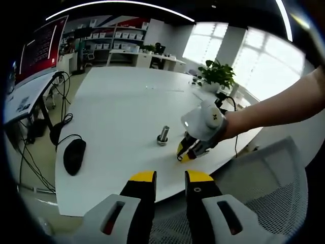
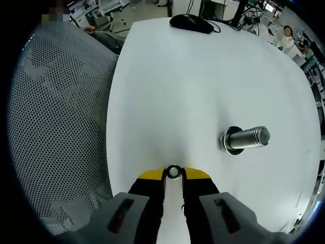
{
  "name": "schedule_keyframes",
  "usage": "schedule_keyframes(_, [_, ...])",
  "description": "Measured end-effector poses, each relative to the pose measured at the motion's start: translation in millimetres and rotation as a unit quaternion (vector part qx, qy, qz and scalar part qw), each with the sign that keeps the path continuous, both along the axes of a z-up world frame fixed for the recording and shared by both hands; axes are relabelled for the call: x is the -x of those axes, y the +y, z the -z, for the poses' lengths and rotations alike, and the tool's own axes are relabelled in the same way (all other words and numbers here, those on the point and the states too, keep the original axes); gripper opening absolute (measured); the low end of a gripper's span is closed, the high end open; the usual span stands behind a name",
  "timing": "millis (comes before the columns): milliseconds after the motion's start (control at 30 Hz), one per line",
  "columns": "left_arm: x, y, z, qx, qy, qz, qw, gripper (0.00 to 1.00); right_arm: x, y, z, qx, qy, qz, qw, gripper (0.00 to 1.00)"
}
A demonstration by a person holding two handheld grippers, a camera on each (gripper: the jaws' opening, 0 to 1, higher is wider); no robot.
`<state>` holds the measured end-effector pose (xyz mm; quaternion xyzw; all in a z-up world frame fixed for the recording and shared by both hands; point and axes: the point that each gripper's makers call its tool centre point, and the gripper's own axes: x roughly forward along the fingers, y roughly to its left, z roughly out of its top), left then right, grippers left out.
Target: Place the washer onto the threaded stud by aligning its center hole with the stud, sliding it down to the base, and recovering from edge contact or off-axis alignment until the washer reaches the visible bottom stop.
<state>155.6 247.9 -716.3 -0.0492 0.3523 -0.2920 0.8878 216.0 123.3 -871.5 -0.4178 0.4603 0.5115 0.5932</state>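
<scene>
A threaded metal stud (image 1: 163, 135) stands upright on the white table (image 1: 122, 107), resting on a wider base. In the right gripper view the stud (image 2: 246, 139) lies to the right of my right gripper (image 2: 173, 173), whose yellow-tipped jaws are shut on a small metal washer (image 2: 173, 172) just above the table surface. The left gripper view shows that right gripper (image 1: 186, 152) low over the table, just right of the stud, held by a person's arm. My left gripper (image 1: 170, 177) hangs off the table's near edge, jaws a little apart, nothing between them.
A black mouse (image 1: 74, 155) with its cable lies at the table's left side. A potted plant (image 1: 218, 74) stands at the far right corner. A grey mesh chair (image 2: 56, 132) sits beside the table edge. Desks, a monitor and shelves fill the room behind.
</scene>
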Motion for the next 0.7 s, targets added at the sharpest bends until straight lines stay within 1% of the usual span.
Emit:
schedule_keyframes(133, [-0.4,0.5,0.6,-0.001,0.000,-0.001,1.0000,0.20,-0.5,-1.1,-0.3,-0.002,-0.009,0.009,0.9999,0.15])
schedule_keyframes(233, [0.0,0.4,0.6,-0.002,0.000,0.000,1.0000,0.20,-0.2,-2.5,-1.8,-0.015,-0.014,0.025,0.9995,0.15])
schedule_keyframes(333, [0.1,1.0,0.8,-0.003,0.001,-0.002,1.0000,0.20,-0.5,-2.8,-2.0,-0.026,-0.017,0.033,0.9990,0.14])
schedule_keyframes(567, [-0.3,1.3,1.0,-0.003,0.001,-0.002,1.0000,0.20,-2.4,-3.1,-2.7,-0.048,-0.017,0.056,0.9971,0.14])
schedule_keyframes(700, [-0.3,1.2,1.5,-0.004,0.002,-0.001,1.0000,0.20,-4.8,-5.2,-2.9,-0.050,-0.019,0.064,0.9965,0.14])
